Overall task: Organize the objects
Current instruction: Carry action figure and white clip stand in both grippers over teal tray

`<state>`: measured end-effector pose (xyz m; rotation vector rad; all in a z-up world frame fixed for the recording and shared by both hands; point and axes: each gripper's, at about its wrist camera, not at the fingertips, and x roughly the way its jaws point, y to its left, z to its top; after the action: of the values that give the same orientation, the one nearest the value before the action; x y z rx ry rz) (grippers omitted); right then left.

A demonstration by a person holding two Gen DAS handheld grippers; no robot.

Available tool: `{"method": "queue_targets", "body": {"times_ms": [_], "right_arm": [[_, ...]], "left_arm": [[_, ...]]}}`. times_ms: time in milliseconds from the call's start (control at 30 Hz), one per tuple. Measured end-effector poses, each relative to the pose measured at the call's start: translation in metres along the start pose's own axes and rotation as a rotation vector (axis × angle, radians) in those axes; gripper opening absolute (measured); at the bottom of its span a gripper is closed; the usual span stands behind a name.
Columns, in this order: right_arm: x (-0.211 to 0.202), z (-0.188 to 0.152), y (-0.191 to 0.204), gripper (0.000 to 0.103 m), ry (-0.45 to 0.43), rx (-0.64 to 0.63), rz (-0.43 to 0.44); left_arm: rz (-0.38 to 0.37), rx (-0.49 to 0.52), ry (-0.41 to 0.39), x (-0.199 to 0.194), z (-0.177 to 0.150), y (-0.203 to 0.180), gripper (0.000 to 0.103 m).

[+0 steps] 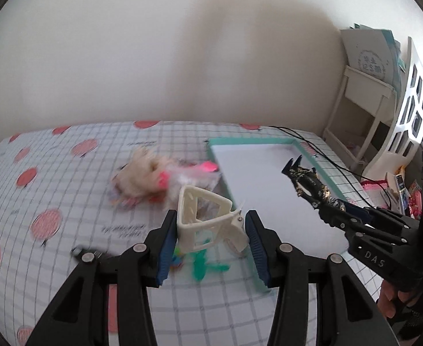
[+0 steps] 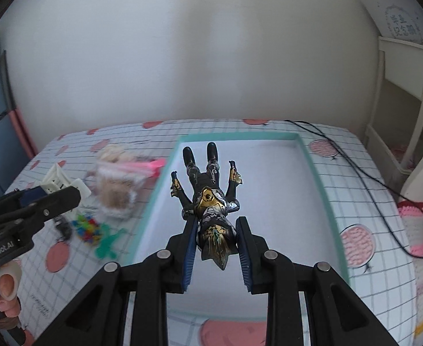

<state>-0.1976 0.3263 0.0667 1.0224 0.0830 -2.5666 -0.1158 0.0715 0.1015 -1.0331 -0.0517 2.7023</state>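
A cream hair claw clip [image 1: 202,216] hangs above the checked cloth, with my left gripper [image 1: 210,230] shut on it. From the right wrist view that clip [image 2: 57,180] and the left gripper [image 2: 50,196] show at the left edge. My right gripper [image 2: 215,230] is shut on the head end of a black and gold action figure [image 2: 211,199], legs pointing away, over the white floor of a teal-rimmed tray [image 2: 318,178]. In the left wrist view the figure [image 1: 312,184] and right gripper [image 1: 335,210] hover above the same tray [image 1: 251,141].
Left of the tray lie a blond doll in pink [image 2: 116,178], small coloured beads [image 2: 86,229] and a green toy [image 2: 107,242]. A black cable [image 2: 370,178] runs over the cloth at the right. A white shelf [image 1: 364,95] stands beyond the right edge, a wall behind.
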Motion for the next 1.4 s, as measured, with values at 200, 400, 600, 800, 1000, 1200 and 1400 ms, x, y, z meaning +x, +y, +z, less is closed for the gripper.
{"method": "queue_targets", "body": {"times_ms": [200,400,600,800,1000,1200,1400], "right_arm": [[0.017,0.007,-0.023,0.029,0.027,0.015,-0.063],[0.036,0.019,-0.041,0.029,0.05,0.046,-0.105],[0.058,0.03,-0.057,0.029,0.078,0.081,-0.132],[0.073,0.036,-0.064,0.029,0.082,0.083,-0.162],[0.085,0.034,-0.07,0.029,0.097,0.099,-0.162],[0.089,0.033,-0.072,0.029,0.107,0.1,-0.16],[0.093,0.034,-0.072,0.029,0.121,0.096,-0.163]], "left_arm": [[-0.02,0.02,0.022,0.034,0.018,-0.022,0.049],[-0.021,0.013,0.045,0.071,0.035,-0.04,0.049],[-0.019,0.036,0.054,0.1,0.045,-0.058,0.049],[0.006,0.046,0.071,0.126,0.053,-0.066,0.049],[0.04,0.087,0.097,0.151,0.055,-0.074,0.049],[0.033,0.059,0.136,0.163,0.053,-0.071,0.049],[0.037,0.069,0.162,0.167,0.051,-0.074,0.049]]}}
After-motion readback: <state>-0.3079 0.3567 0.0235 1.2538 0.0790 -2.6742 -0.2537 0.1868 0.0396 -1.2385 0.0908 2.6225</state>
